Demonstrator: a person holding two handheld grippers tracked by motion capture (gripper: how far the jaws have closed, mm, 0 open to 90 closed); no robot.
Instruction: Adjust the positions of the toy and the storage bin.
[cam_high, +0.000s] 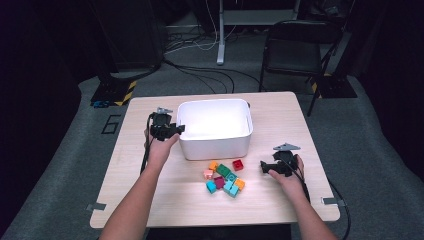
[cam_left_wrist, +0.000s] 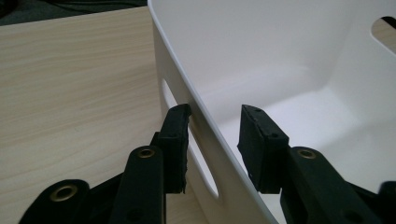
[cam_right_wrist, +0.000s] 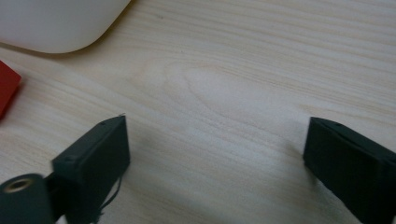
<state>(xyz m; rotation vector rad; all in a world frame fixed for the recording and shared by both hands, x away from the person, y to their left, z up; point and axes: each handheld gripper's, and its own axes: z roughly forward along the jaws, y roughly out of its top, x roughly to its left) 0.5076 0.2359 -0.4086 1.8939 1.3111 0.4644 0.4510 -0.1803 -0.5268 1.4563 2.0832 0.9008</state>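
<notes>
Straddling the left wall of the white bin (cam_high: 215, 129), the left hand-held gripper (cam_left_wrist: 215, 123) has one jaw outside and one inside, not quite closed on it. The right hand-held gripper (cam_high: 264, 166) rests low with jaws wide apart, holding nothing, right of the coloured blocks (cam_high: 225, 179) lying near the bin. A pale wooden tabletop (cam_high: 280, 120) stands on grey carpet (cam_high: 370, 150), a folding chair (cam_high: 295, 45) beyond. Both forearms reach in from the near edge.

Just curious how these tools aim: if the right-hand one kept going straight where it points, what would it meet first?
Probably the red block at the near edge of the coloured pile; the right gripper points left at it with open jaws over bare wooden table. Depth is uncertain.
</notes>
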